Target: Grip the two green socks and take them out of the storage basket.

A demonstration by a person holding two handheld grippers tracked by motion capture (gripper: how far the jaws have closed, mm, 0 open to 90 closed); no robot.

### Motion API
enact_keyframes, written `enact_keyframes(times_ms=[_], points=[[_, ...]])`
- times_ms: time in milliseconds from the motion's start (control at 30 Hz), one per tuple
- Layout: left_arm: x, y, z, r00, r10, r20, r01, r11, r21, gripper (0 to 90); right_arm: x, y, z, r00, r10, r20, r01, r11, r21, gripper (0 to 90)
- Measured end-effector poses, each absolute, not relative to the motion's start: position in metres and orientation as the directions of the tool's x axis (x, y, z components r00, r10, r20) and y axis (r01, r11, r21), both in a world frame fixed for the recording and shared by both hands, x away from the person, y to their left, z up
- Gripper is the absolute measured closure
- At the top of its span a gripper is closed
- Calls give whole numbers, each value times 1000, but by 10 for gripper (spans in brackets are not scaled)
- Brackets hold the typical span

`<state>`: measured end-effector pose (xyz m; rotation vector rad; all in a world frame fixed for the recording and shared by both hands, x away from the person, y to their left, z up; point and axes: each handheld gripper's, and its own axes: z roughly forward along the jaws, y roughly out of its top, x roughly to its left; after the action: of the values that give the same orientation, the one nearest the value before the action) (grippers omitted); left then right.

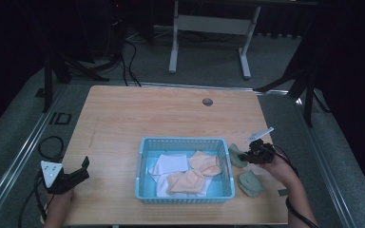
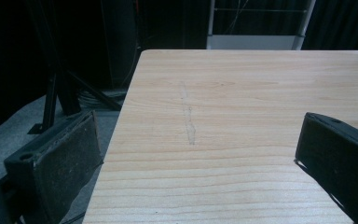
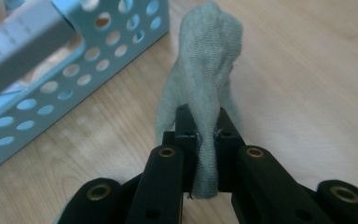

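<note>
A light blue perforated basket (image 1: 185, 194) sits at the front middle of the wooden table (image 1: 138, 114); white cloths (image 1: 170, 164) and peach cloths (image 1: 204, 163) lie inside it. My right gripper (image 1: 248, 156) is just right of the basket, shut on a grey-green cloth (image 3: 205, 88) whose free end hangs onto the table beside the basket wall (image 3: 70, 70). A second grey-green cloth (image 1: 251, 183) lies folded on the table nearer the front. My left gripper (image 1: 78, 173) hovers at the table's front left edge, open with nothing between its jaws.
A round cable hole (image 1: 207, 101) is set in the table's far side. A white desk frame (image 1: 209, 28) stands on the floor behind. Black stand legs (image 1: 294, 76) and cables (image 1: 47, 145) flank the table. A faint scratch (image 2: 189, 126) marks the wood.
</note>
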<state>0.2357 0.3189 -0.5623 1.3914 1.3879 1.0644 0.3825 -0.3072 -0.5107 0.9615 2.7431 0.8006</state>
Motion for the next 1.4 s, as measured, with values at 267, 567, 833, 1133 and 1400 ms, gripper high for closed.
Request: enact_keyframes(times_ms=[267, 567, 833, 1133, 1400], points=[[236, 319, -562, 8, 1000, -9, 251, 7, 968, 5, 385, -306, -527, -775, 629, 57, 571, 659, 489, 788], [236, 319, -562, 7, 1000, -10, 251, 8, 968, 5, 380, -312, -497, -769, 639, 33, 553, 638, 537, 330], [236, 319, -562, 6, 1000, -10, 251, 9, 968, 5, 374, -343, -487, -665, 745, 41, 611, 512, 603, 148], [236, 319, -562, 6, 1000, -8, 251, 6, 968, 5, 357, -376, -500, -546, 837, 39, 610, 365, 703, 115], [236, 319, -562, 7, 1000, -9, 251, 7, 968, 5, 335, -394, -517, -384, 923, 14, 569, 225, 791, 115]])
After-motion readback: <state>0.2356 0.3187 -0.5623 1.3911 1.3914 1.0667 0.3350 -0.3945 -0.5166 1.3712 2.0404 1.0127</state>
